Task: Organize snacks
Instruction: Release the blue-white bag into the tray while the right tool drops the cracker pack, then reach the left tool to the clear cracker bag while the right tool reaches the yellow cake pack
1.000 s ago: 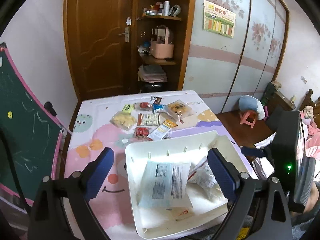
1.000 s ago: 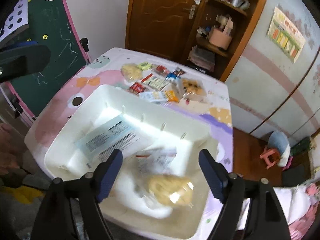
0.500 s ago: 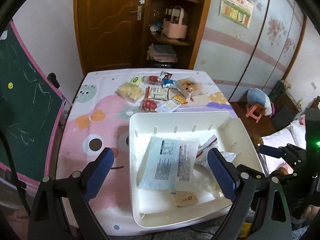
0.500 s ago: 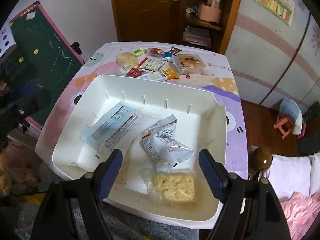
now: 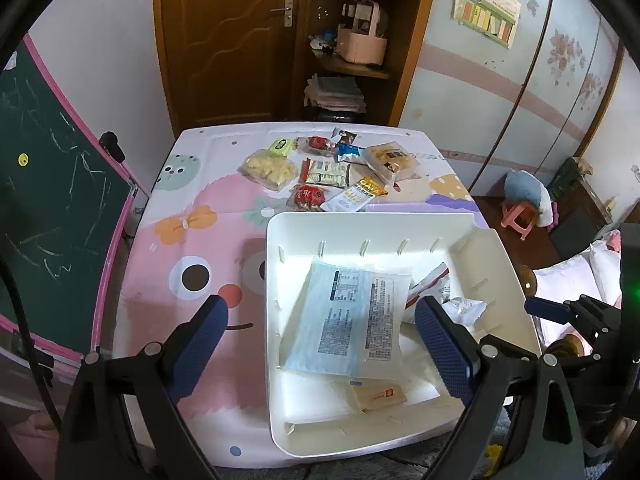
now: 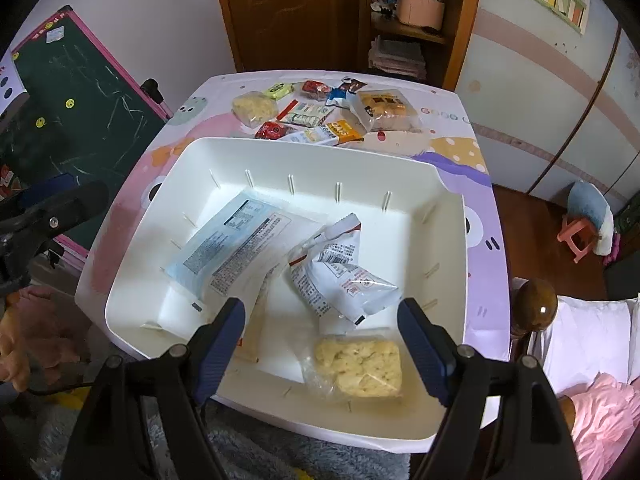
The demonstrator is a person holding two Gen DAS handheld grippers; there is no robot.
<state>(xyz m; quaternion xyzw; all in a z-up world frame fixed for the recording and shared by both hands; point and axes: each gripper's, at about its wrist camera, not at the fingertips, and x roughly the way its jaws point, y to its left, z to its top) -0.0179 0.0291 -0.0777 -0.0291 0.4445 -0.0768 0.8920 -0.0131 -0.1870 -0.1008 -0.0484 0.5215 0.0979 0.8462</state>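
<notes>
Since the earlier frames both views are tipping further down: in the left wrist view the white bin (image 5: 276,360) is now sitting lower right of the frame w/ more of the cartoon tablecloth (image 5: 192,248) showing at centre left, & the door + shelf are sliding toward the top edge. In the right wrist view the blur is gone, the bin (image 6: 132,256) is filling the middle, & its contents are reading sharp

Left gripper (image 5: 320,344) is hanging open over the bin's left wall, nothing btwn its blue pads; left pad over the tablecloth, right pad over the bin interior. Right gripper (image 6: 320,344) is also standing wide open, empty, over the bin's near edge at the bottom of the frame; it's staying at the same width as before

Inside the bin: a big pale-blue flat packet (image 6: 236,248) is lying left of centre, two white-and-red pouches (image 6: 340,276) are leaning just right of it, a clear bag of yellow puffed pieces (image 6: 360,368) is lying at the near right corner, & a small tan bar (image 5: 378,396) is lying near the front wall

Loose snacks (image 5: 328,176) are still clustering on the table beyond the bin's far wall, upper centre of both frames, same spread as before: a clear bag of yellow bits (image 5: 268,168) at left, red, green & orange wrappers, a larger cracker pack (image 6: 384,108) at right. None of them is touching the bin
</notes>
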